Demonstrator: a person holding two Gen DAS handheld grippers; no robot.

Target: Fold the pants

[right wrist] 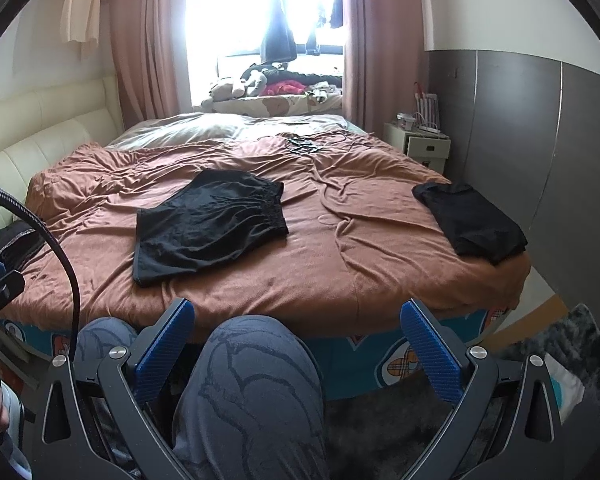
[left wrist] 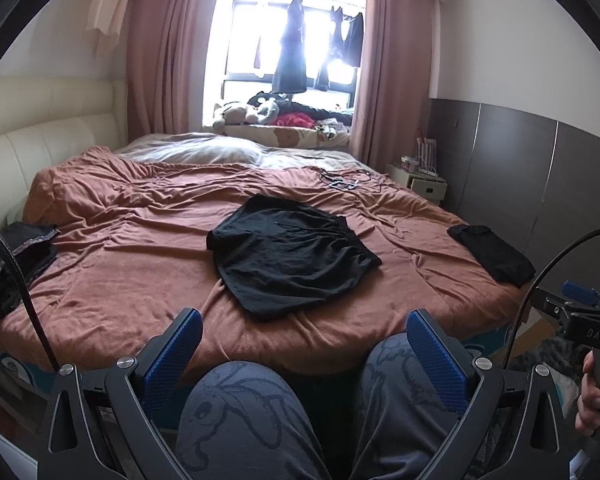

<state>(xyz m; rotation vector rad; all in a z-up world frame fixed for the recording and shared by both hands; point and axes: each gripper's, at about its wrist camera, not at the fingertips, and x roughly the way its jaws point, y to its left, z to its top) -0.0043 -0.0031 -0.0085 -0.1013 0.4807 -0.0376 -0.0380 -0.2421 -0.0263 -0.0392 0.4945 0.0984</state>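
Black shorts lie spread flat on the brown bedspread, near the bed's front middle; they also show in the right wrist view, waistband to the right. My left gripper is open and empty, held over the person's knees, short of the bed edge. My right gripper is open and empty, also back from the bed edge. The right gripper's body shows at the far right of the left wrist view.
A folded black garment lies at the bed's right edge. A dark clothes pile sits at the left edge. Cables lie far back on the bed. A white nightstand and grey wardrobe stand to the right.
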